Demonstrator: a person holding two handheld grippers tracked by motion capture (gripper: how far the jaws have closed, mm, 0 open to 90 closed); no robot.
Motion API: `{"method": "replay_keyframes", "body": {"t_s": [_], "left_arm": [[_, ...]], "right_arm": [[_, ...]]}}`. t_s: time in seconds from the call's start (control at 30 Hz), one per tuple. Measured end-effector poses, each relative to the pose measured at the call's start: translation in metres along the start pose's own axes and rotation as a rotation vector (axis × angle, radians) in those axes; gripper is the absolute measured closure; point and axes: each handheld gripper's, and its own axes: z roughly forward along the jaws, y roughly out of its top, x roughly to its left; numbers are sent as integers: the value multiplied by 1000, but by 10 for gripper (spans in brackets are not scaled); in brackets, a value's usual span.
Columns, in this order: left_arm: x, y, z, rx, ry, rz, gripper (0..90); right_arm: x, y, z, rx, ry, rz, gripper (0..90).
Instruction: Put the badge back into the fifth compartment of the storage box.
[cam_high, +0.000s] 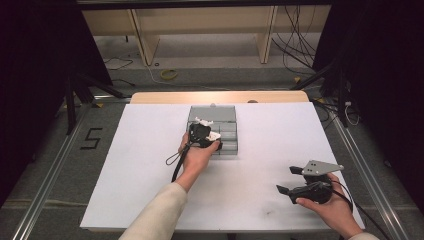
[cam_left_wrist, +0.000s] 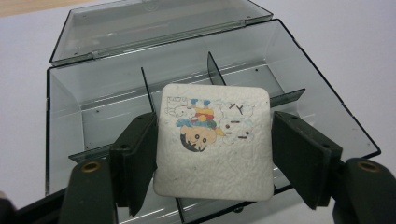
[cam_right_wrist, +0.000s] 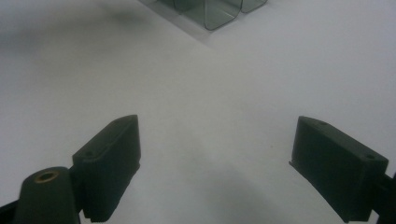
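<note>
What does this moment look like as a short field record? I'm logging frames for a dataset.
left gripper: over the box, fingers either side of a white square packet; grip contact unclear
packet: cartoon print, above the dividers
box: grey, clear, compartmented, lid open
right gripper: open, holds nothing, near right of the white table

We see a box (cam_left_wrist: 84, 121) of smoky, see-through plastic, smooth and glossy, with its lid (cam_left_wrist: 140, 28) of the same stuff. The white square pad (cam_left_wrist: 215, 158) looks matt and rough, pebbled like pressed paper. The table sheet (cam_high: 270, 150) is matt white; the jaws look like dull black plastic.
</note>
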Motion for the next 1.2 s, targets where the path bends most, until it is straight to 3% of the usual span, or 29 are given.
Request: {"method": "replay_keyframes", "body": {"t_s": [0.53, 1.2], "left_arm": [[0, 1, 12, 14, 0, -37, 326], [1, 0, 21, 20, 3, -42, 325]], "right_arm": [[0, 0, 0, -1, 0, 1, 162], [0, 0, 0, -1, 2, -1, 162]]}}
